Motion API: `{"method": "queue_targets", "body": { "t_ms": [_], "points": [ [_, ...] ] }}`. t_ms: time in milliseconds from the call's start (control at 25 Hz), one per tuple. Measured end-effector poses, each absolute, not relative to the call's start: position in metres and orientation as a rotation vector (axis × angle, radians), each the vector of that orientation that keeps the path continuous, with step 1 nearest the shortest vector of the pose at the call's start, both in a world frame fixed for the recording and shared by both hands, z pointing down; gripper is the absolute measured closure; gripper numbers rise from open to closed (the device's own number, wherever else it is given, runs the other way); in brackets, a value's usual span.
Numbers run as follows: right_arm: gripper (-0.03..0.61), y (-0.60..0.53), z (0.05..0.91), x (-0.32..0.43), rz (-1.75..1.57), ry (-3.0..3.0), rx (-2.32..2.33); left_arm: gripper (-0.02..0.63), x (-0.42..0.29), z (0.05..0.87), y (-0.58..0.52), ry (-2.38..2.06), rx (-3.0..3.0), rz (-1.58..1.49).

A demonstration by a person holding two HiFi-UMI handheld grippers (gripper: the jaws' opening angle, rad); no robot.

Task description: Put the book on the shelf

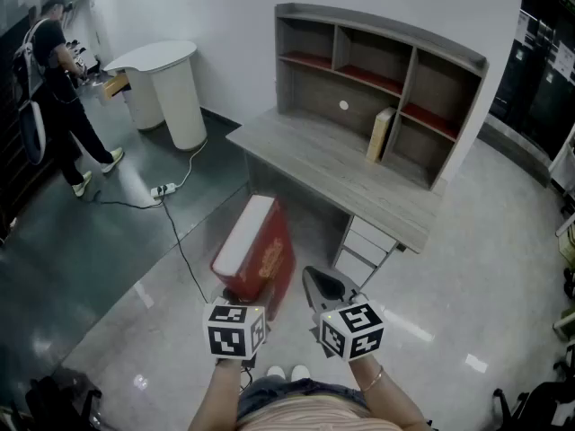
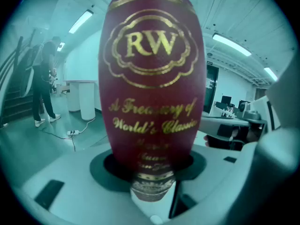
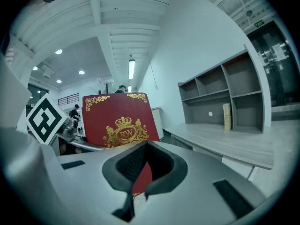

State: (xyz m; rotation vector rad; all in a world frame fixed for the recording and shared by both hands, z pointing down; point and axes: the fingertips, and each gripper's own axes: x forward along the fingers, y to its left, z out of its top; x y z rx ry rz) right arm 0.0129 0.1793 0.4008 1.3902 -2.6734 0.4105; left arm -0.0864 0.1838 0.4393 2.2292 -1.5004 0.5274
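A thick red book (image 1: 258, 254) with gold lettering hangs over the floor in front of the desk, white page edge up. My left gripper (image 1: 241, 305) is shut on its near end. In the left gripper view the book's spine (image 2: 152, 78) fills the middle, clamped between the wide-set jaws. My right gripper (image 1: 327, 287) sits just right of the book, shut and holding nothing. In the right gripper view the red cover (image 3: 119, 121) stands behind its closed jaws (image 3: 143, 146). The grey shelf unit (image 1: 377, 70) stands on the desk (image 1: 305, 155), also visible as the shelf unit (image 3: 225, 95).
A tan book (image 1: 381, 135) stands upright in a lower shelf compartment. Desk drawers (image 1: 364, 245) lie just ahead of my right gripper. At the left are a white counter (image 1: 166, 88), a standing person (image 1: 56, 88), and a power strip (image 1: 163, 189) with its cable across the floor.
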Motion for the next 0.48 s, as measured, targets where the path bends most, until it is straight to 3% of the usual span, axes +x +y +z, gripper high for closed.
{"method": "queue_targets", "body": {
  "t_ms": [480],
  "points": [
    [0.569,0.164,0.410,0.031,0.457,-2.683,1.406,0.385,-0.081,0.442,0.166,-1.529,2.203,0.520]
  ]
}}
